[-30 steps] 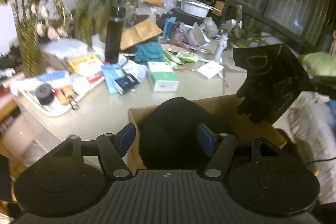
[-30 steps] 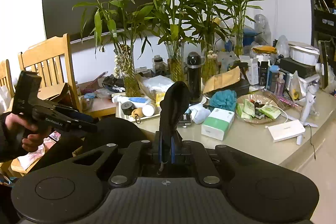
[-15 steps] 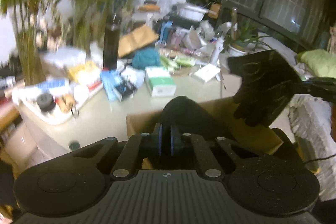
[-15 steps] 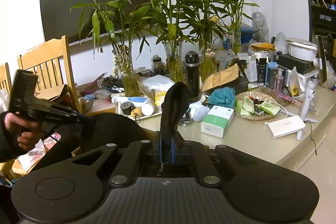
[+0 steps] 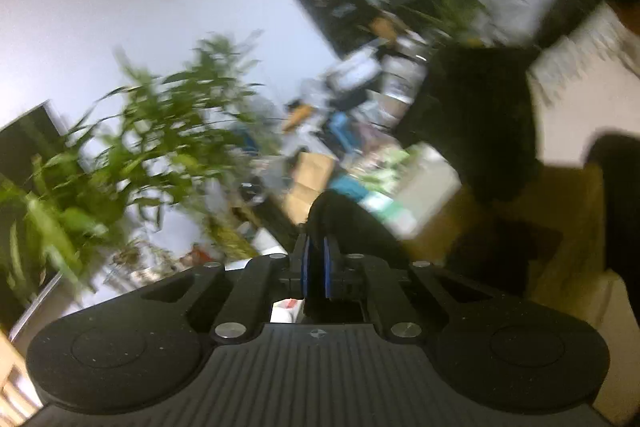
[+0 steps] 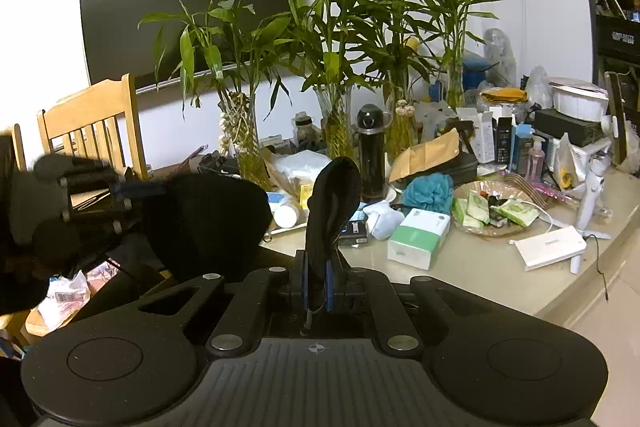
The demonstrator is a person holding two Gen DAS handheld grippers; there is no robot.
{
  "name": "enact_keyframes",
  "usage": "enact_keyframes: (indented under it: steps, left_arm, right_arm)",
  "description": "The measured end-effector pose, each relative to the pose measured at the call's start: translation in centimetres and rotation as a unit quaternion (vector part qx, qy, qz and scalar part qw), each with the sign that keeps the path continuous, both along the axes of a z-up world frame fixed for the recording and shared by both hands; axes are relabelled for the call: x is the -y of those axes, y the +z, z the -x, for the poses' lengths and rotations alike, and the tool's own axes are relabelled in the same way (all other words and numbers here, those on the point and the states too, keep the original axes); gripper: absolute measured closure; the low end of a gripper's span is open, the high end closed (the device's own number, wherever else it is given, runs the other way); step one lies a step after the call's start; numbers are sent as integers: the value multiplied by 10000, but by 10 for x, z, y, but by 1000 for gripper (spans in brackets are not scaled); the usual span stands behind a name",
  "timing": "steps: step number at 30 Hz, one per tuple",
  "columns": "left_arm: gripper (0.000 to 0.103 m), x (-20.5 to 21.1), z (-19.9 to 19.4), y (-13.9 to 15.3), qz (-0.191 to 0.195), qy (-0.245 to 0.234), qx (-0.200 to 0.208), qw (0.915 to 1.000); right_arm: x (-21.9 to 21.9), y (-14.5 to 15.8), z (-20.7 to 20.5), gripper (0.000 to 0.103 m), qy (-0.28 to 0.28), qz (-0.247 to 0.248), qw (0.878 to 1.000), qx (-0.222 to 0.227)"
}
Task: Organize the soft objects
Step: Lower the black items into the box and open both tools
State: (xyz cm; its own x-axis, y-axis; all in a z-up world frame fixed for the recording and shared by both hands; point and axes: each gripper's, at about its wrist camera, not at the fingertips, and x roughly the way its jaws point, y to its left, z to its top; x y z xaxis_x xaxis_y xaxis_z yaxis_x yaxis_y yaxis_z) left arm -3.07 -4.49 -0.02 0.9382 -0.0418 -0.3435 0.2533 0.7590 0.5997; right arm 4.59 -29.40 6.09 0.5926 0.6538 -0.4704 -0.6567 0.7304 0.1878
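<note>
Grips a black glove (image 6: 334,195) with the right gripper (image 6: 316,287), fingers pinched tight on its lower end, blue pads pressing both sides. Stands the glove up tall above the fingers, in the air in front of the counter (image 6: 480,267). Shows a messy counter behind it: a green and white box (image 6: 418,237), a blue puff (image 6: 428,189), a black bottle (image 6: 370,151) and tall green plants (image 6: 340,27) in glass vases. Shows a wooden chair (image 6: 92,115) at the far left by the wall. Grips a big black cloth (image 6: 208,219) with the left gripper (image 6: 132,189), seen from the side at the left of the right camera's view, turned on its side and pointing toward the middle. Holds that cloth up in a round lump beside the glove, not touching it. Looks tilted and very blurry from the left camera, yet shows the fingers there nearly together with black cloth squeezed between the 2 blue pads. Shows a brown cardboard box (image 5: 568,227) low on the right of that blurry view.
</note>
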Motion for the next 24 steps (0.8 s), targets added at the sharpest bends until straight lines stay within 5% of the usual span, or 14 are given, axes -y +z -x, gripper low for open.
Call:
enact_keyframes:
  steps: [2, 5, 6, 13, 24]
  left_arm:
    - [86, 3, 4, -5, 53, -258, -142, 9996]
    - [42, -4, 7, 0, 499, -461, -413, 9968]
    - [36, -10, 8, 3, 675, -459, -434, 9957]
    - [36, -47, -12, 16, 1735, -34, -860, 9811]
    - [36, -68, -24, 2, 2166, 368, -1280, 9671]
  right_arm:
    - [1, 0, 0, 92, 1, 5, 10000, -8]
    - [2, -1, 1, 92, -3, 13, 10000, -22]
    - [3, -1, 1, 92, -11, 11, 10000, -37]
    - [7, -3, 3, 92, -12, -20, 9999, -122]
    - [4, -6, 3, 91, 230, 14, 9992, -315]
